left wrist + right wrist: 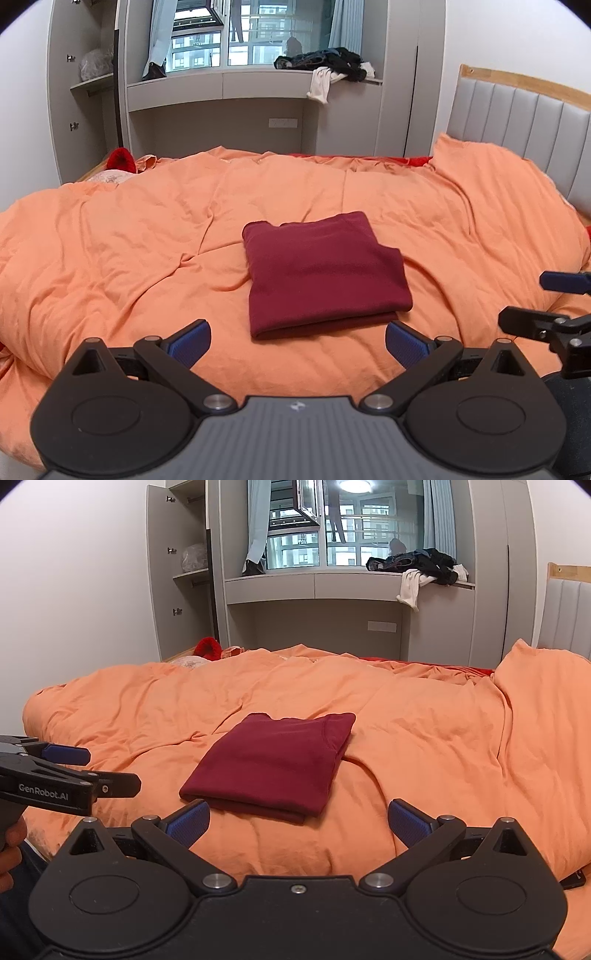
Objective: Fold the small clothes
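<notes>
A dark red garment (325, 273) lies folded into a neat rectangle on the orange duvet (110, 251); it also shows in the right wrist view (273, 760). My left gripper (297, 341) is open and empty, held just short of the garment's near edge. My right gripper (297, 821) is open and empty, a little back from the garment's near right corner. Each gripper shows at the edge of the other's view: the right gripper (532, 299) at the right, the left gripper (110, 770) at the left. Neither touches the cloth.
A grey padded headboard (517, 122) stands at the right. A window bench (258, 79) behind the bed holds a pile of dark and white clothes (332, 64). An open wardrobe (92, 85) stands at the far left. A red object (120, 158) lies at the bed's far edge.
</notes>
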`<state>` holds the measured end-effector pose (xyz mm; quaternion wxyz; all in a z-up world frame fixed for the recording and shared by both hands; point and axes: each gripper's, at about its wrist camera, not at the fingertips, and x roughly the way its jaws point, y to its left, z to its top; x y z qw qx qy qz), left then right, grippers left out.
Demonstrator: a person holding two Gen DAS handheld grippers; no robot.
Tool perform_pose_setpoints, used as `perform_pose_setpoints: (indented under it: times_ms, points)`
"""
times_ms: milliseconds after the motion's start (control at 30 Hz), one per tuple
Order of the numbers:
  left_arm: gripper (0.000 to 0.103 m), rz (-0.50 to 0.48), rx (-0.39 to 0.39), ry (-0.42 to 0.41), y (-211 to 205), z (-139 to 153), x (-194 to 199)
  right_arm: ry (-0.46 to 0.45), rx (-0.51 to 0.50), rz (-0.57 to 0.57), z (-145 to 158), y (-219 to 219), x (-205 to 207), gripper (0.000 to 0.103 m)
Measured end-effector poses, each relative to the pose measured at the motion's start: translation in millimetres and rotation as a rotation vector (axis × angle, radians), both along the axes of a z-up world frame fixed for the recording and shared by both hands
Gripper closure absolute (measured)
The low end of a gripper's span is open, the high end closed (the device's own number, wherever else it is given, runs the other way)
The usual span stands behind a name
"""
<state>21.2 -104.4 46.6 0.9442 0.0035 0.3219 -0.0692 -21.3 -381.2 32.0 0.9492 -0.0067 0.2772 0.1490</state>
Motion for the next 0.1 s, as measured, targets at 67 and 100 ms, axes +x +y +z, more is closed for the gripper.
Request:
perform_pose_setpoints:
  times_ms: [67,100]
  points:
    - [0.001,0.012,0.014,-0.007,-0.9,0.0,-0.2,0.002,0.001,-0.002,-0.3,0.3,0.0,0.001]
    - [0.001,0.017,0.02,-0.01,-1.4,-0.1,-0.2,0.002,0.001,-0.001,-0.3,0.1,0.1,0.0]
